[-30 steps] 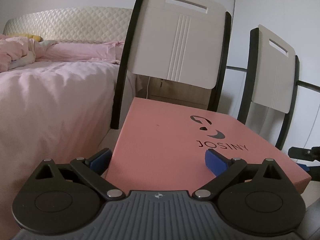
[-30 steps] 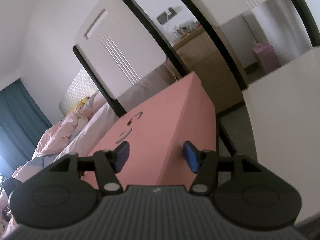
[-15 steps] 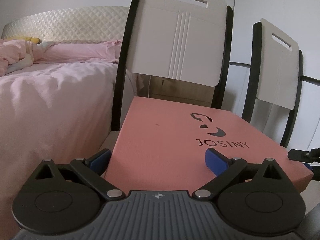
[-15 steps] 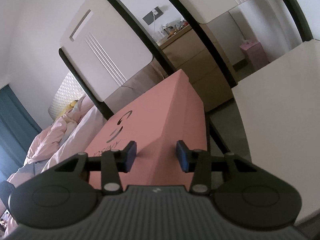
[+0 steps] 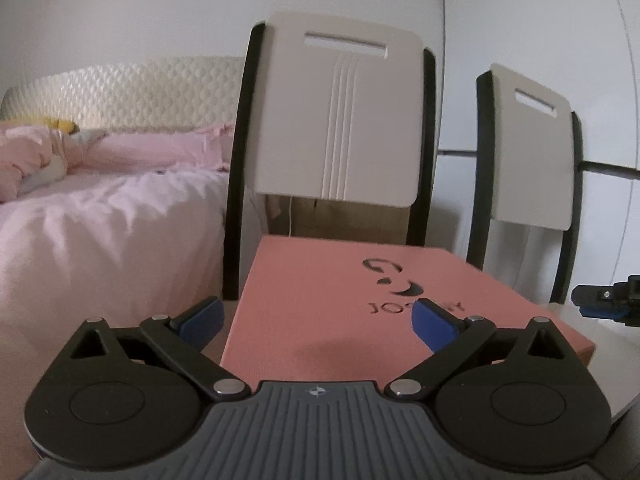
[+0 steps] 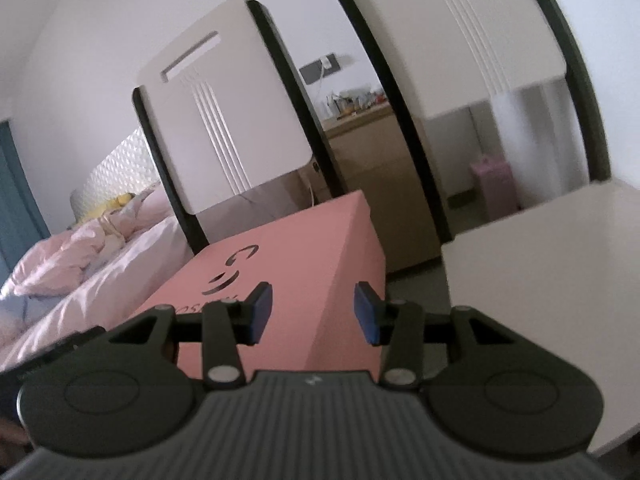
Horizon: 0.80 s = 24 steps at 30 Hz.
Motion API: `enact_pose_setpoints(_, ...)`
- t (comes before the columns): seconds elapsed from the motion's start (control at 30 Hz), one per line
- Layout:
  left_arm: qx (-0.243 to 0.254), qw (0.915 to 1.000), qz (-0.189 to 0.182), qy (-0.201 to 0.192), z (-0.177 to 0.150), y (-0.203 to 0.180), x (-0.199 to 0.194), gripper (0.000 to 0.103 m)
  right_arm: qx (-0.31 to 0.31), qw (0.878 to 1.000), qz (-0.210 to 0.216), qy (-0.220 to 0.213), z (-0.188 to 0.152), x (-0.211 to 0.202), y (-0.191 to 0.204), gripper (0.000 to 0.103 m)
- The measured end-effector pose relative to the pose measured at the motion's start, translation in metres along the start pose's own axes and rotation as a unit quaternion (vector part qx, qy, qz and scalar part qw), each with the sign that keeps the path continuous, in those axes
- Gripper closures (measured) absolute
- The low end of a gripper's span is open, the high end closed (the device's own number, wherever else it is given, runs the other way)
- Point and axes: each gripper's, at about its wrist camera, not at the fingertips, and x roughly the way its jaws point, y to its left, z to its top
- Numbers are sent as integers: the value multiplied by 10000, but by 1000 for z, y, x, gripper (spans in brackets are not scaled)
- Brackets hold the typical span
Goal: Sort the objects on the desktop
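Left gripper (image 5: 316, 320) hangs with its jaws spread wide, blue pads either side of the near end of the pink box (image 5: 340, 308), holding nothing. The box lid fills the space straight ahead of it, the dark logo just beyond the right pad.

Right gripper (image 6: 312, 312) sits at a narrower gap, also empty, its pads framing the near corner edge of the pink box (image 6: 304, 264), the lid to its left and the side wall straight ahead. From the left wrist view, the right gripper's tip shows far off to the right of the box.

My read: this is a two-handed approach on the box. To do it well, each gripper wants a firm bite on the lid edge or a wall, opposite sides, level, so the box doesn't tilt or the lid slip off.

Beyond the box stand two white chair backs, the nearer chair (image 5: 340, 120) dead ahead of the left gripper, close behind the box, and likely to block a forward push. The pink bed (image 5: 112, 216) lies to the left. A white tabletop (image 6: 540, 280) lies to the right of the right gripper, looking like the free side.
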Motion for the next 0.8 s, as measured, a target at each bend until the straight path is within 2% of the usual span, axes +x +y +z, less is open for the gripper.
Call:
enact_pose_setpoints(0.2, 145, 9996, -23, -228, -4, -8, -30, 0, -612, 9979, 53, -183, -4, -25, 31, 36)
enact_pose_setpoints(0.27, 207, 9994, 7, -280, -7, -9, -39, 0, -734, 9969, 70, -259, -7, -34, 41, 22)
enact_pose_setpoints(0.37, 280, 9990, 10, -341, -13, -9, -51, 0, -861, 9956, 116, -355, -13, -46, 55, 10)
enact_pose_setpoints(0.57, 330, 9981, 55, -518, -16, -9, -64, 0, -1264, 9907, 216, -452, -30, -58, 85, 0)
enact_pose_setpoints(0.8, 332, 9973, 178, -630, -18, -6, -68, 0, -1430, 9879, 223, -548, -44, -62, 101, 0)
